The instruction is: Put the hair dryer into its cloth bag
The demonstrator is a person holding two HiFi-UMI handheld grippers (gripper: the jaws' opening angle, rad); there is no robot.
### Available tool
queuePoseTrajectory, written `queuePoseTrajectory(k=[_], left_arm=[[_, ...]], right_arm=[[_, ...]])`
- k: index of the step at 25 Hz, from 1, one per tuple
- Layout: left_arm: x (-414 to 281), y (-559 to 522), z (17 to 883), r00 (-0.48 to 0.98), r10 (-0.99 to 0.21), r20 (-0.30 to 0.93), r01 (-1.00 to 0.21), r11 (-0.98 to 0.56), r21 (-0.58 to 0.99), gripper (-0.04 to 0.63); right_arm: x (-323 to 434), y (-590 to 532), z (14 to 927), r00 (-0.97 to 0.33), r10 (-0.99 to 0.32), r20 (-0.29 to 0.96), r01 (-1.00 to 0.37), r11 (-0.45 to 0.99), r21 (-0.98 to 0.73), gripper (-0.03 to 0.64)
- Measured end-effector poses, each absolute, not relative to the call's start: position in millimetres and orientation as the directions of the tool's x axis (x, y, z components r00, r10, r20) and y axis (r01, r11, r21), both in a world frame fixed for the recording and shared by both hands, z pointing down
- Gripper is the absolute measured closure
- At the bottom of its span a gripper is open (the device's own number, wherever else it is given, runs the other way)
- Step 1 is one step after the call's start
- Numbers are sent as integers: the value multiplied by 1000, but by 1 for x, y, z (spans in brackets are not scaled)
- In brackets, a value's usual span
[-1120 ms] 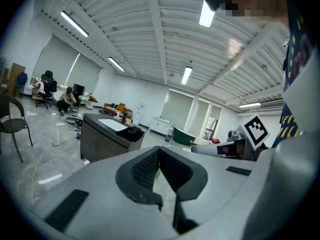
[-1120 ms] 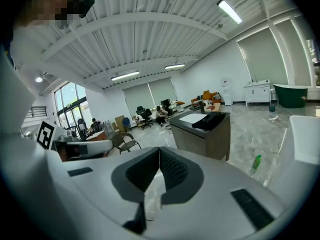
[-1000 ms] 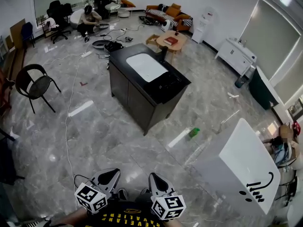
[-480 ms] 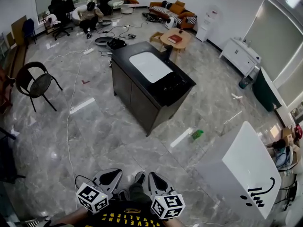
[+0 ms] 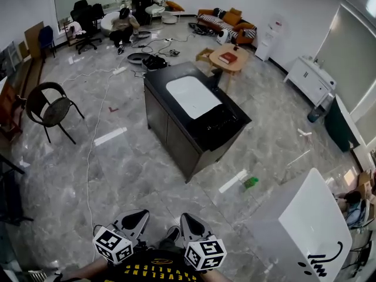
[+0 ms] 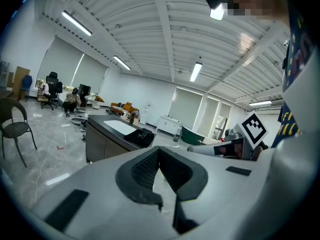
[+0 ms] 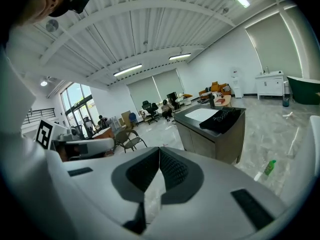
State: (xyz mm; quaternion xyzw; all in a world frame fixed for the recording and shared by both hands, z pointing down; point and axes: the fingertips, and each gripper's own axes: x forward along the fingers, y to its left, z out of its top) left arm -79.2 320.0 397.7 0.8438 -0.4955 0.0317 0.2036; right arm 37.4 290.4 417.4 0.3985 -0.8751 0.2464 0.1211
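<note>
A dark counter (image 5: 176, 128) stands in the middle of the room, well ahead of me. On its top lie a white mat (image 5: 192, 96) and a black heap (image 5: 218, 121), seen as black cloth (image 7: 220, 119) in the right gripper view and as a black cloth heap (image 6: 140, 135) in the left gripper view. I cannot tell hair dryer from bag at this distance. My left gripper (image 5: 142, 214) and right gripper (image 5: 185, 217) are held side by side close to my body, both shut and holding nothing. Left gripper (image 6: 159, 149) and right gripper (image 7: 159, 149) point toward the counter.
A black chair (image 5: 50, 107) stands at the left and a white cabinet (image 5: 311, 228) at the right. A green bottle (image 5: 251, 182) and a white cable (image 5: 91, 151) lie on the marble floor. A person (image 5: 123, 25) sits at the back, near a round table (image 5: 229, 56).
The counter and the white cabinet have shifted down and right in the head view as I move forward. Both grippers keep their place in front of my body and stay shut.
</note>
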Motion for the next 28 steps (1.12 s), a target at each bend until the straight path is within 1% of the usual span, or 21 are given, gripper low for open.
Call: queuePoseTrajectory(k=[12,20,28], left_arm=[[-42,243,386,461,-845,272,-883,-407,233,592],[-40,219,392,434,-849,300,-896,-373,239,592],[-34,179,391,495,-817,296,-866,-436,246,592]], right_arm=[[73,207,419,-695,-626,355,-717,562,-412,609],[80,179,429,-710,-609,354,-699,550,-458,609],[93,147,426,-650,-666,366,-750,485,-450,609]])
